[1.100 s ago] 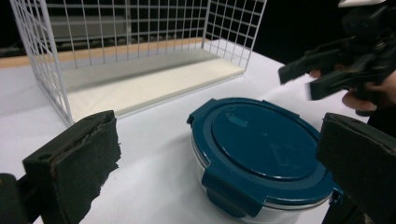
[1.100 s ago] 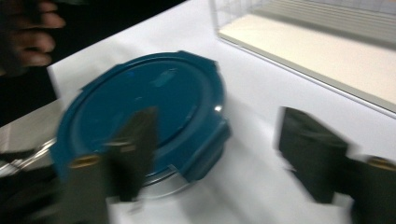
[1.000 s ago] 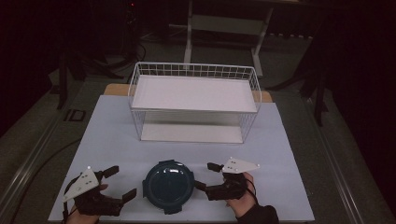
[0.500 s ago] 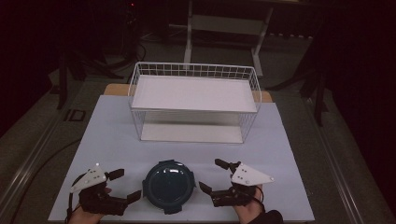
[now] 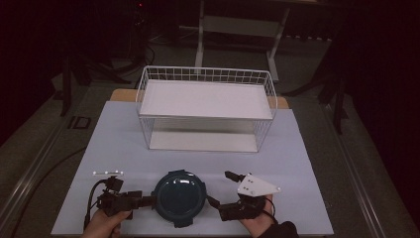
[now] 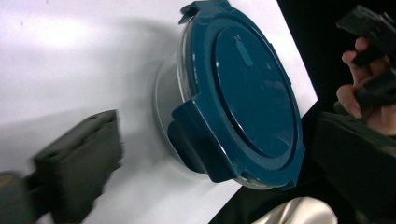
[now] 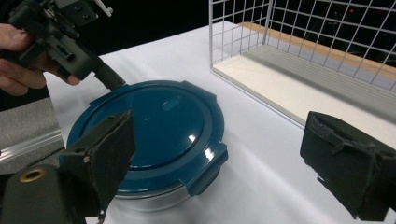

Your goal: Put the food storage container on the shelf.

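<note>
A round clear container with a dark teal clip-on lid (image 5: 178,197) stands at the near edge of the table, between my two grippers. My left gripper (image 5: 144,201) is rolled on its side, and one of its jaws reaches the lid's left rim. In the left gripper view one blurred jaw stands far to the lower left of the container (image 6: 252,98), so the jaws are apart. My right gripper (image 7: 229,158) is open just right of the container (image 7: 154,126), with nothing held between its jaws. In the high view the right gripper (image 5: 221,188) carries a grey plate.
A white wire basket (image 5: 205,74) stands at the middle back of the table, its near wall (image 7: 243,37) just beyond the container. The pale tabletop (image 5: 124,144) lies bare between basket and container. A floor and stands surround the table.
My left gripper has rolled onto its side and moved right until a jaw reached the lid's rim. The right gripper has shifted slightly and stays open. The container has not moved.
</note>
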A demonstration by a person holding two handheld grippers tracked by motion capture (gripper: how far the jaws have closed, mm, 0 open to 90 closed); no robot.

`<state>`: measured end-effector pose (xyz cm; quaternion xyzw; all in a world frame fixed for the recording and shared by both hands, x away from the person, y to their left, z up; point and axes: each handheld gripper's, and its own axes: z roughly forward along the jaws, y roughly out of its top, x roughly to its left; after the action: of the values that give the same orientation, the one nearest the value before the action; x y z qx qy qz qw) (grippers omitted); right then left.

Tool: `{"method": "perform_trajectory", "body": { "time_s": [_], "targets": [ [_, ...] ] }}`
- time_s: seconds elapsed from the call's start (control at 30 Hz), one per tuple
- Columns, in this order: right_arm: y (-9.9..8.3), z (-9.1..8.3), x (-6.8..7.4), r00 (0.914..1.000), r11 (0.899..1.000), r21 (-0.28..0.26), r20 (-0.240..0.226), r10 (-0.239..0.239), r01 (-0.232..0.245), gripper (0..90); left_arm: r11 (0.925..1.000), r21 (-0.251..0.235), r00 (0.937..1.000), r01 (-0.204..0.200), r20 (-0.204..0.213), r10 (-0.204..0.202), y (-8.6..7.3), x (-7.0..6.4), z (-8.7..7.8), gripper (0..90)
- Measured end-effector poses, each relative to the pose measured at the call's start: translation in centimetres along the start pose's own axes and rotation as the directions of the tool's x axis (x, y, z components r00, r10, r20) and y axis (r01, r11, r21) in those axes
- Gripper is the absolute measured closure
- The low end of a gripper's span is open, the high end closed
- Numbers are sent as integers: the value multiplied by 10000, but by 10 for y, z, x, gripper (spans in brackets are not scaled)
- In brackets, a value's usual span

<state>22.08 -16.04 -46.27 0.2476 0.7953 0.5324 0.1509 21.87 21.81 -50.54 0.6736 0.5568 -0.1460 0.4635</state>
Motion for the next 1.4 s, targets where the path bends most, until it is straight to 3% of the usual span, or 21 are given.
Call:
{"method": "perform_trajectory", "body": {
  "time_s": [0.03,0.07,0.1,0.13,0.2,0.33,0.4,0.5,0.57,0.63,0.77,0.9,0.97,1.03,1.07,1.13,1.17,1.3,1.33,1.4],
  "targets": [
    [0,0,0,10000,10000,41,-7,48,-48,103,10000,0,10000,0,0,0,0,0,0,59],
    [0,1,-1,9999,9999,54,-66,135,-134,103,9989,195,9989,431,174,-434,1,3,2,67],
    [-1,1,-2,9998,9998,65,-71,202,-201,103,9989,195,9989,431,174,-434,1,3,2,91],
    [-1,1,-2,9997,9996,117,-68,240,-239,103,9952,334,9955,915,202,-922,1,6,5,133],
    [-1,1,-3,9995,9995,112,-67,304,-303,105,9909,482,9917,1256,223,-1268,0,10,7,166],
    [-1,1,-4,9993,9993,150,-103,351,-349,105,9843,580,9853,1666,276,-1684,0,13,9,256],
    [-2,1,-3,9993,9992,205,-138,335,-332,105,9799,735,9810,1857,435,-1892,-1,14,12,354],
    [-2,2,-3,9993,9992,238,-161,340,-336,105,9765,876,9779,1969,540,-2021,-2,15,14,409],
    [-2,1,-4,9992,9991,219,-173,369,-365,131,9756,944,9748,1980,853,-2061,-3,16,17,461],
    [-2,1,-5,9989,9989,196,-194,433,-430,131,9787,847,9780,1869,779,-1935,-4,15,16,490],
    [-4,4,-6,9967,9963,482,-354,735,-718,145,9801,784,9772,1823,960,-1894,-6,18,16,511],
    [-6,8,-7,9919,9909,780,-551,1142,-1097,159,9873,723,9844,1413,955,-1479,-7,14,15,517],
    [-9,11,-10,9824,9808,1095,-775,1700,-1611,213,9938,684,9916,880,886,-939,-7,8,13,524],
    [-11,14,-14,9700,9691,1324,-997,2218,-2079,233,9948,699,9925,747,911,-809,-7,6,12,538],
    [-12,15,-16,9683,9655,1475,-971,2301,-2147,272,9974,663,9957,297,858,-353,-8,1,11,541],
    [-13,16,-17,9665,9625,1591,-982,2370,-2198,272,9974,663,9957,297,858,-353,-8,1,11,543],
    [-15,18,-19,9554,9496,1884,-1099,2740,-2507,323,9977,678,9969,-40,785,-13,-8,-4,10,547],
    [-21,23,-22,9285,9234,2498,-1581,3359,-2915,400,9973,690,9965,-265,812,209,-10,-5,9,551],
    [-21,23,-22,9285,9234,2498,-1581,3359,-2915,400,9971,684,9961,-347,834,289,-10,-5,9,551],
    [-24,26,-24,9090,9079,2822,-1918,3701,-3101,437,9962,692,9953,-527,845,468,-11,-7,8,555]
  ]
}}
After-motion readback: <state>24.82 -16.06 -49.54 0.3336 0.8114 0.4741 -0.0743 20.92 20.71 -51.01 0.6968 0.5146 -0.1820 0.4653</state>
